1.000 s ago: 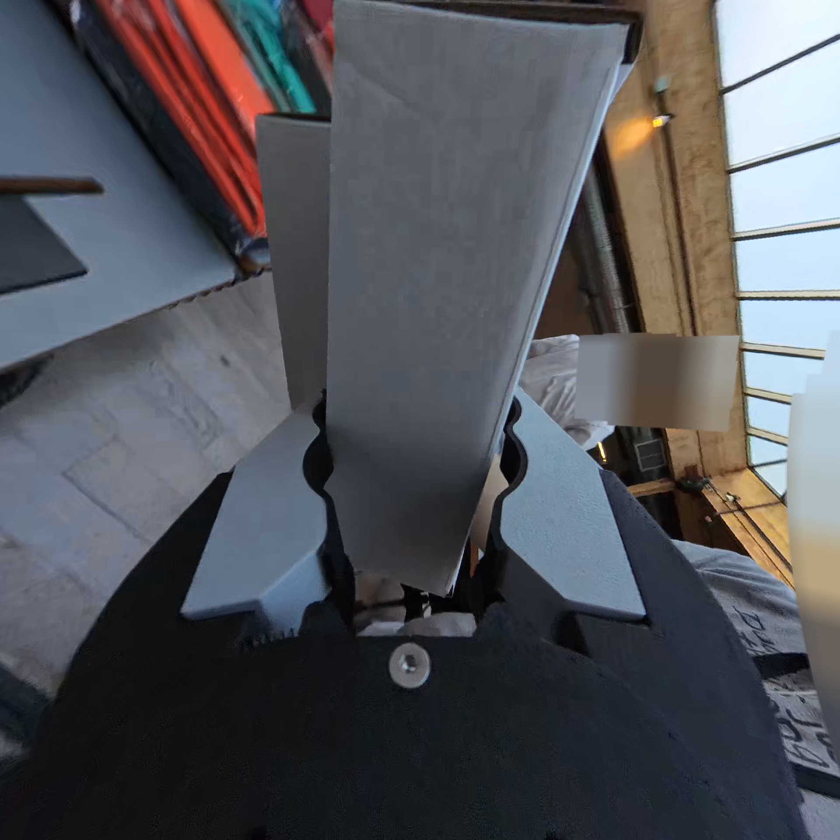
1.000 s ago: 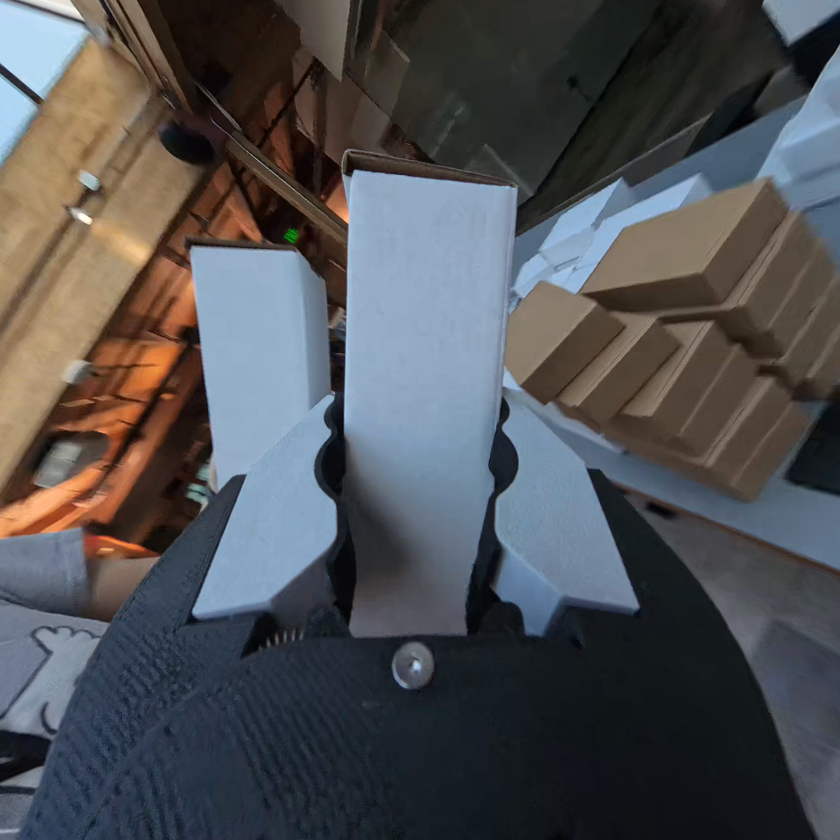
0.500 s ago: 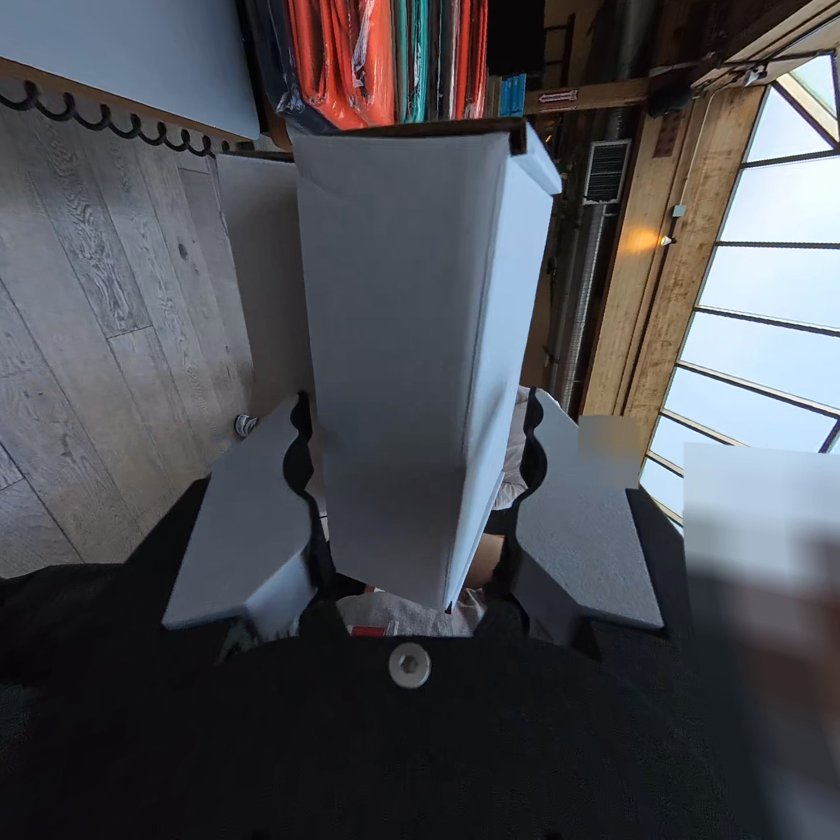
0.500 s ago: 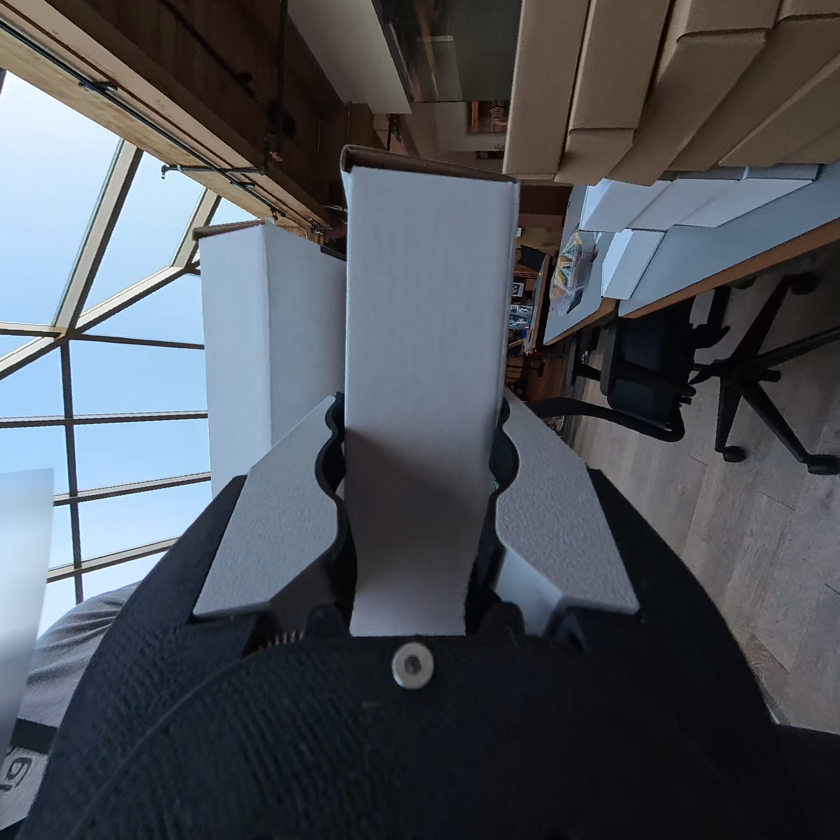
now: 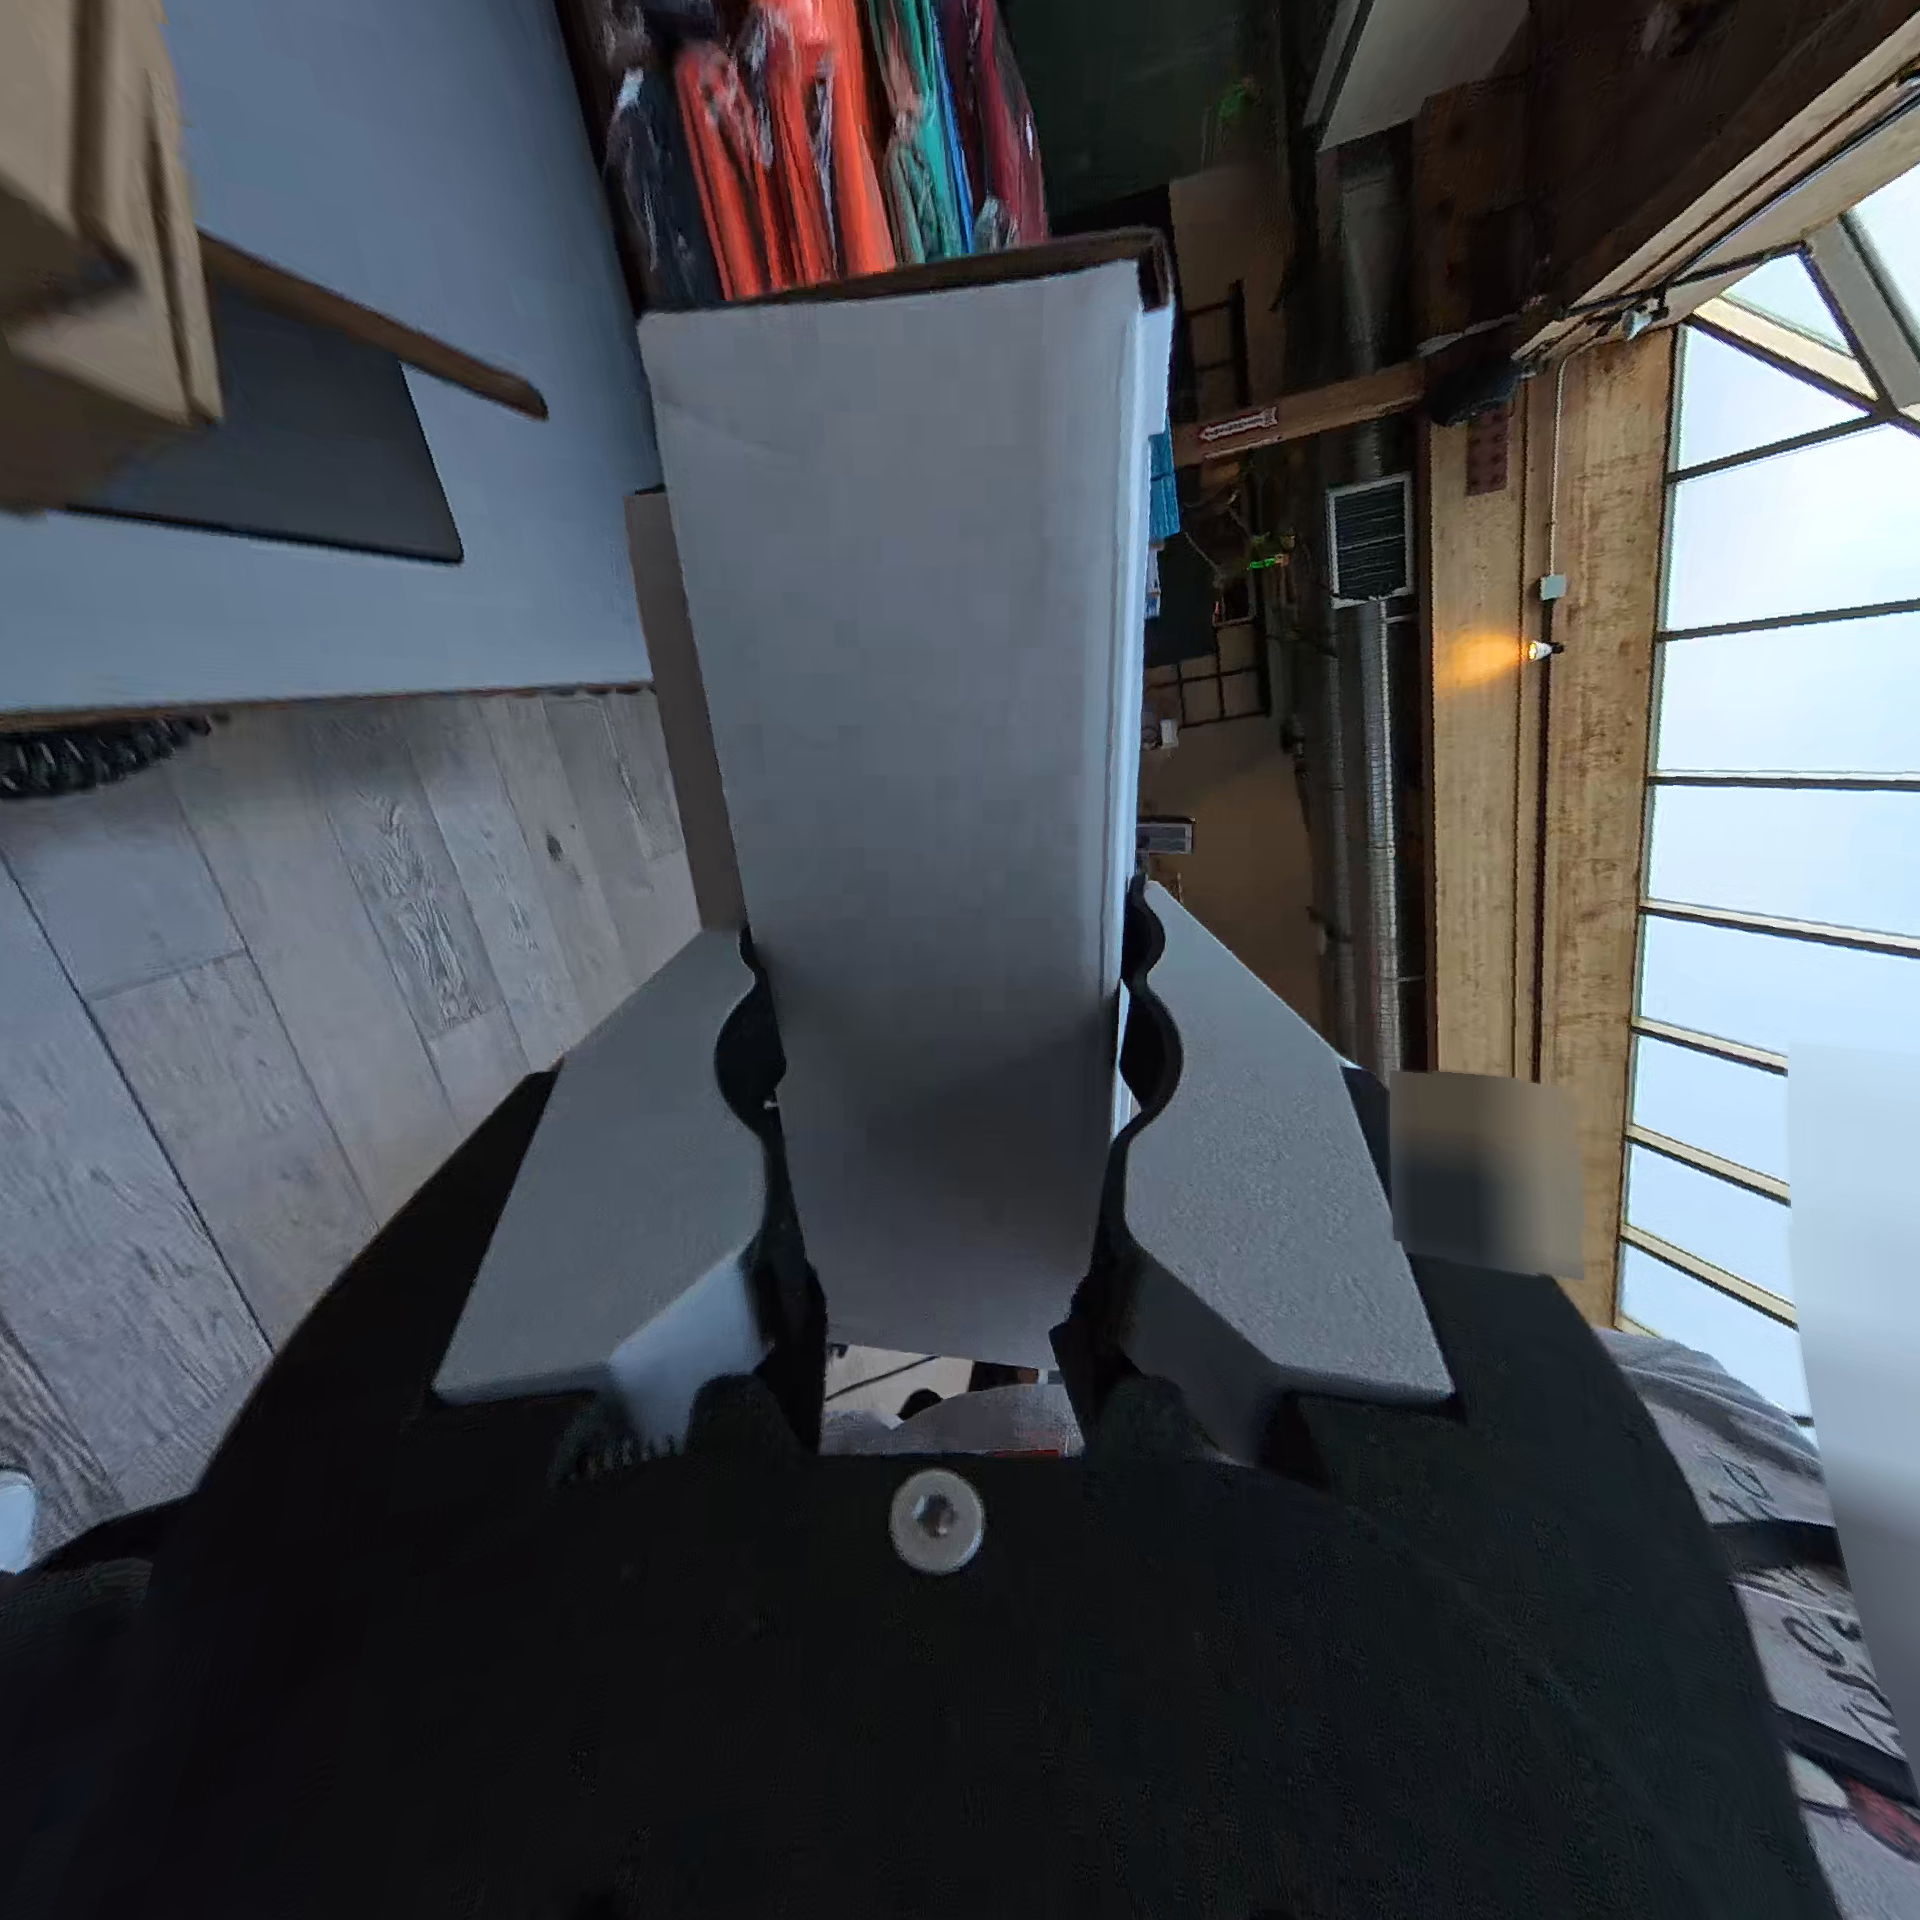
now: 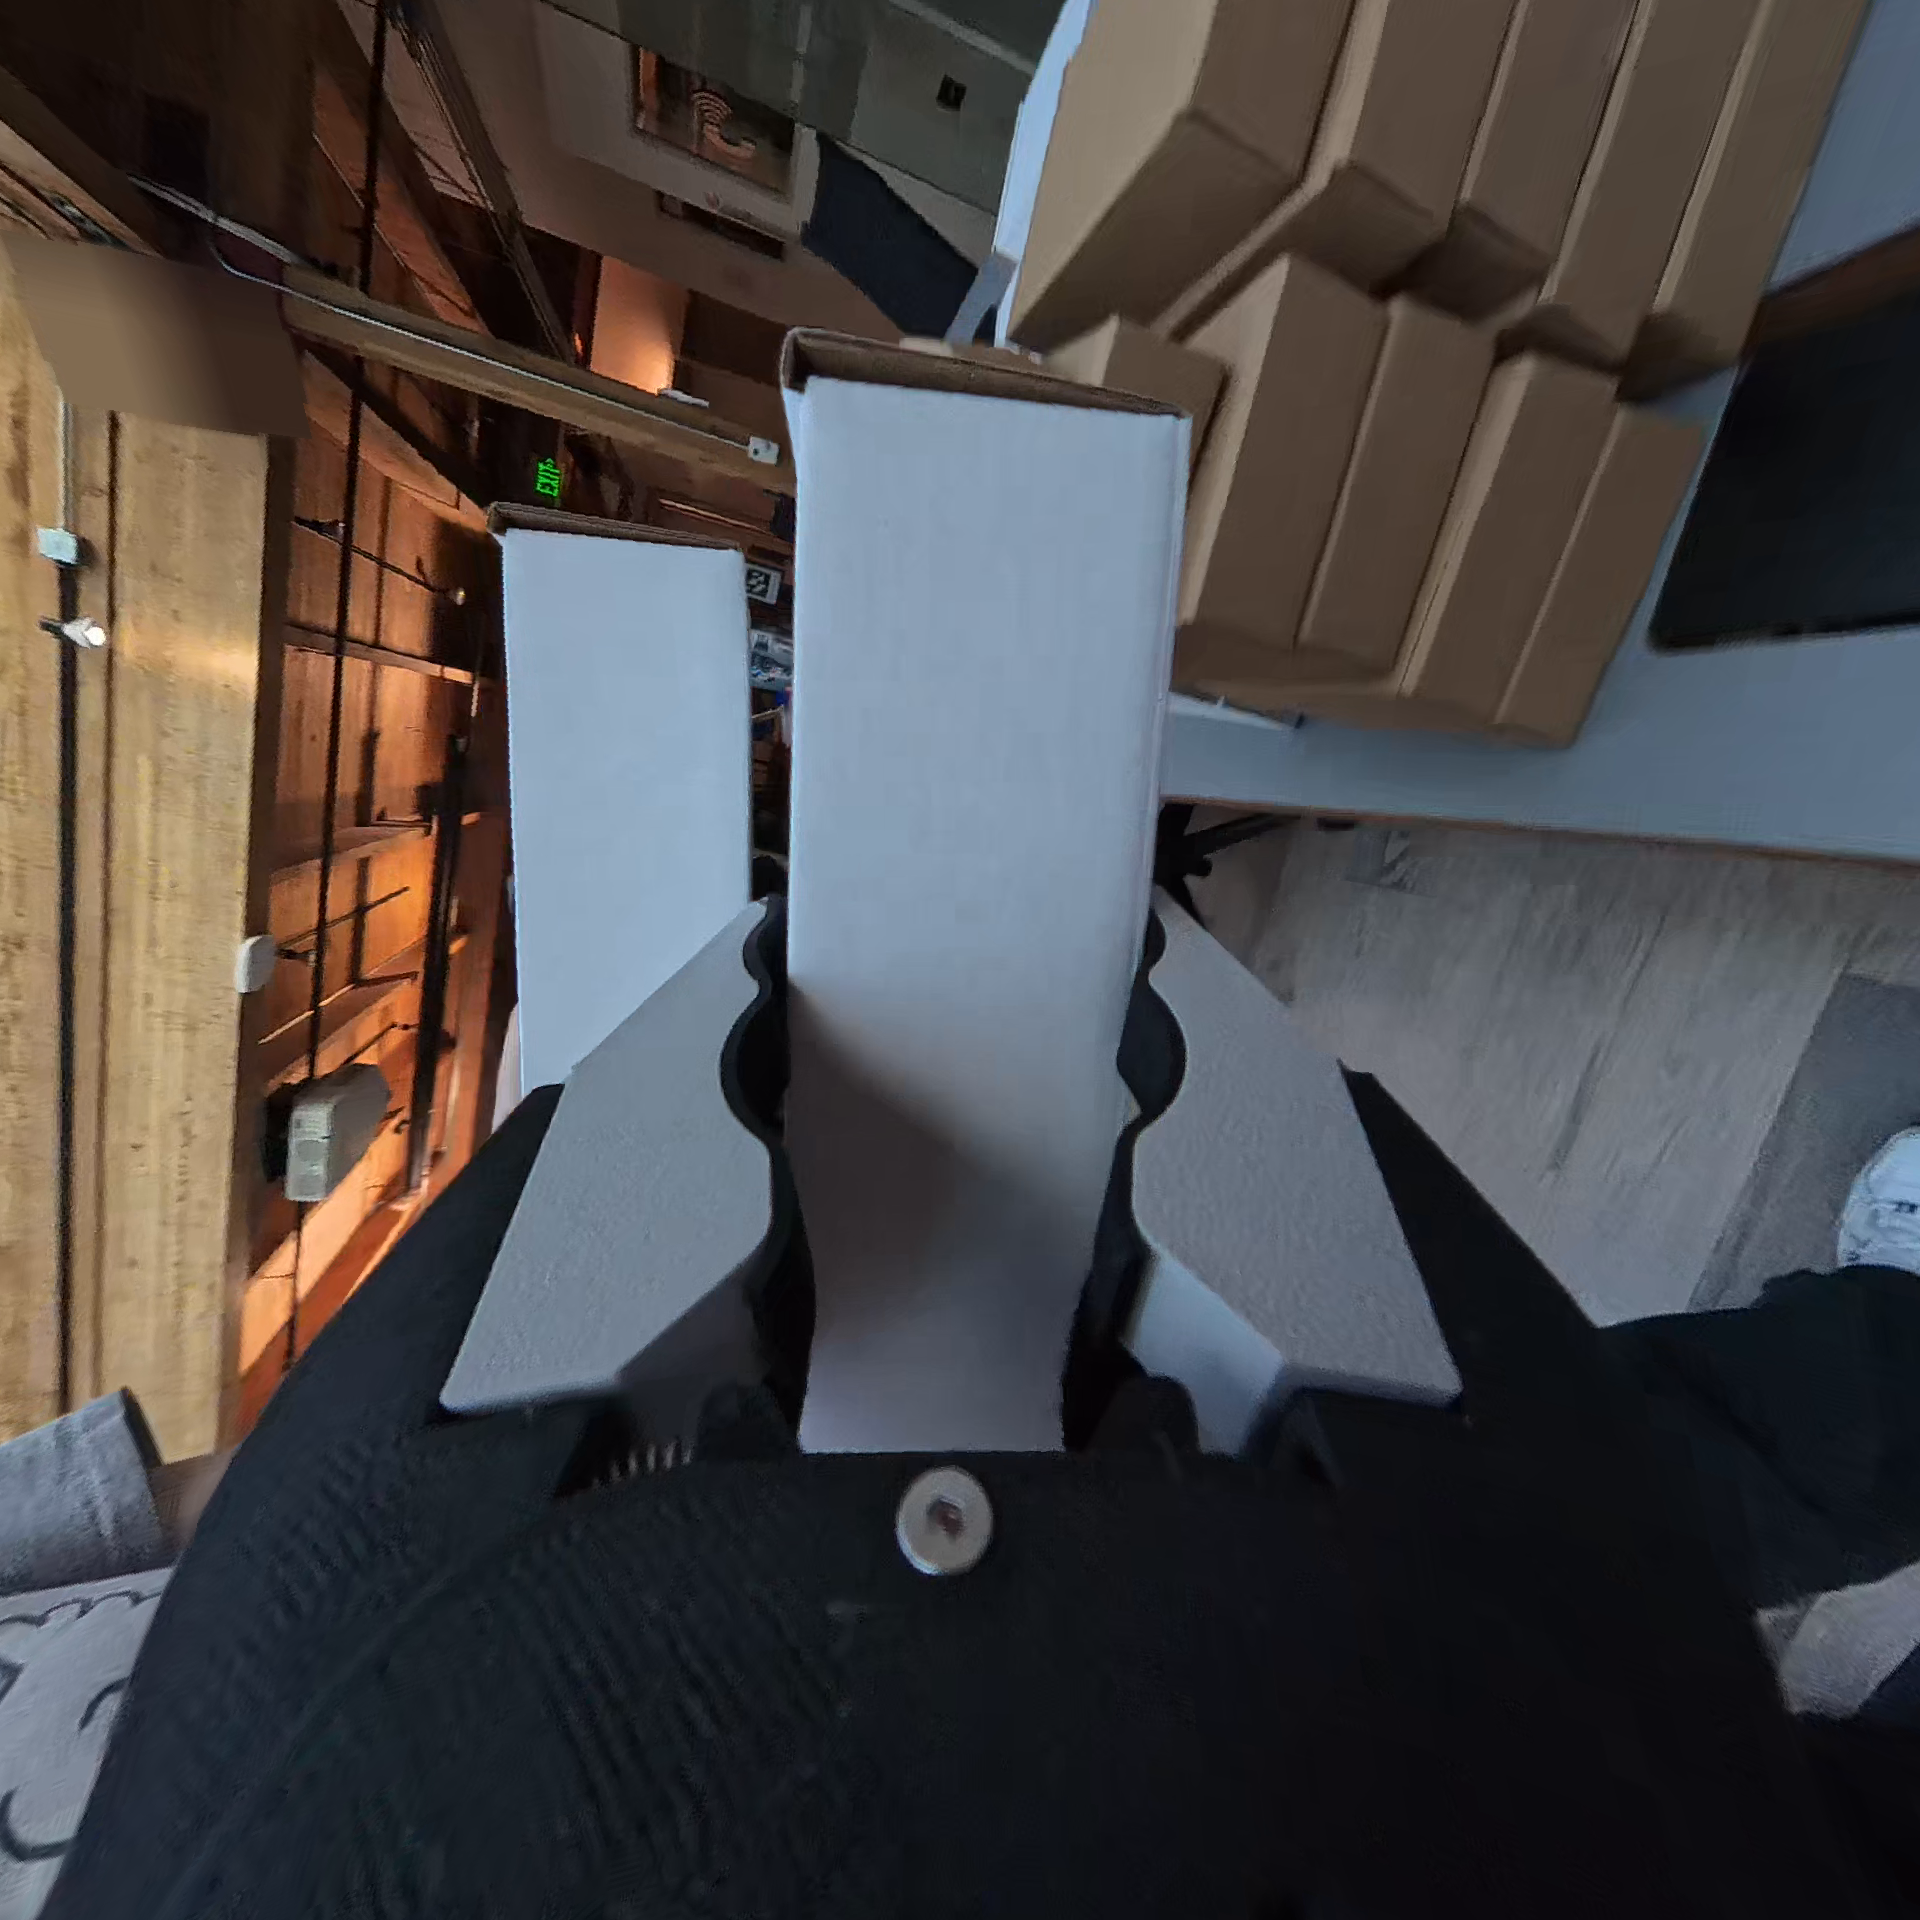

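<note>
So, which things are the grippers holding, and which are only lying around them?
Held:
left gripper, shut on white card
right gripper, shut on white flap

Around:
second flap, brown boxes, table, floor, window, shoe

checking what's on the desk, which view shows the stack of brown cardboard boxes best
The right wrist view: the brown boxes fill its upper right, stacked on a grey desk, beyond the white cardboard panel held by the right hand-held gripper. The left wrist view catches only one blurred brown box at its top left corner.
</note>
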Motion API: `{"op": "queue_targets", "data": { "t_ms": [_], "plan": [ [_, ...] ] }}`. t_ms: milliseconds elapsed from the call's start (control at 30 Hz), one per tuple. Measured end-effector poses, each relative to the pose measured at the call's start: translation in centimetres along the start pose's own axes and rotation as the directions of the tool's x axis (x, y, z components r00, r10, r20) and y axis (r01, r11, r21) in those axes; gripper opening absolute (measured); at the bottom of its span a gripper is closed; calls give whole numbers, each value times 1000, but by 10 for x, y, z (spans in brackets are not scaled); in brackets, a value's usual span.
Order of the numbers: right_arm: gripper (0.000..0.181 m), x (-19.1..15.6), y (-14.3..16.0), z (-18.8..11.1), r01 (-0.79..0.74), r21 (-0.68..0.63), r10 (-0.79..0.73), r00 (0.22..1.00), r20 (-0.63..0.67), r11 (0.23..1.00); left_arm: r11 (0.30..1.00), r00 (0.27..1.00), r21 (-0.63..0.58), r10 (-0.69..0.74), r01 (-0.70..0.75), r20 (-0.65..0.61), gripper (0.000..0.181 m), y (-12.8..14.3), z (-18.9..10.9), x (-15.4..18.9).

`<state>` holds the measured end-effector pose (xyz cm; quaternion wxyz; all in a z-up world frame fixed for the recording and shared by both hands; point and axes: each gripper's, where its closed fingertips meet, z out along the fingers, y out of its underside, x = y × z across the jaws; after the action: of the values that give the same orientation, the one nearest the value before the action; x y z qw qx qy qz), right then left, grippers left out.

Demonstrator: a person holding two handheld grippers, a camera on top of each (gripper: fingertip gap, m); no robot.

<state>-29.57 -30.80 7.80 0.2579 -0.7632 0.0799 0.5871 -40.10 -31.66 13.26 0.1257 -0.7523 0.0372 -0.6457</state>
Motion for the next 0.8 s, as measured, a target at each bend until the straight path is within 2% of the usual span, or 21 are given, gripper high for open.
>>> {"op": "queue_targets", "data": {
  "t_ms": [100, 167, 200, 267, 333, 433, 500, 567, 700, 800],
  "plan": [
    [63, -13, -61, 5, 96, 52, -96, 995, -7, 994, 996, 995, 30, 80, -82, 52, 64, -53, -9, 2],
    [64, -29, -106, 10, 148, 112, -151, 988, 24, 983, 978, 963, 26, 197, -205, 183, 64, -93, -15, -8],
    [63, -31, -125, 17, 171, 129, -172, 985, -3, 977, 965, 938, 27, 245, -259, 246, 64, -115, -17, -11],
    [64, -33, -145, 41, 223, 82, -220, 974, -46, 971, 944, 903, 14, 310, -329, 297, 64, -150, -12, -8],
    [64, -42, -157, 67, 258, 41, -258, 966, -10, 965, 926, 882, -8, 362, -378, 302, 64, -178, -1, 1],
    [64, -45, -187, 87, 223, 91, -229, 972, 49, 970, 867, 815, 10, 465, -498, 346, 64, -218, 5, 18],
    [64, -43, -200, 93, 192, 90, -200, 975, 95, 977, 832, 797, 24, 522, -554, 304, 66, -231, 12, 37],
    [64, -37, -209, 99, 184, 63, -192, 972, 138, 981, 827, 808, 47, 533, -561, 251, 70, -237, 22, 47],
    [64, -19, -234, 94, 174, 94, -189, 967, 174, 980, 860, 822, 5, 485, -510, 299, 71, -237, 44, 24],
    [64, 1, -237, 86, 140, 16, -140, 968, 206, 990, 900, 858, 24, 407, -436, 313, 69, -229, 61, 11]
  ]
}}
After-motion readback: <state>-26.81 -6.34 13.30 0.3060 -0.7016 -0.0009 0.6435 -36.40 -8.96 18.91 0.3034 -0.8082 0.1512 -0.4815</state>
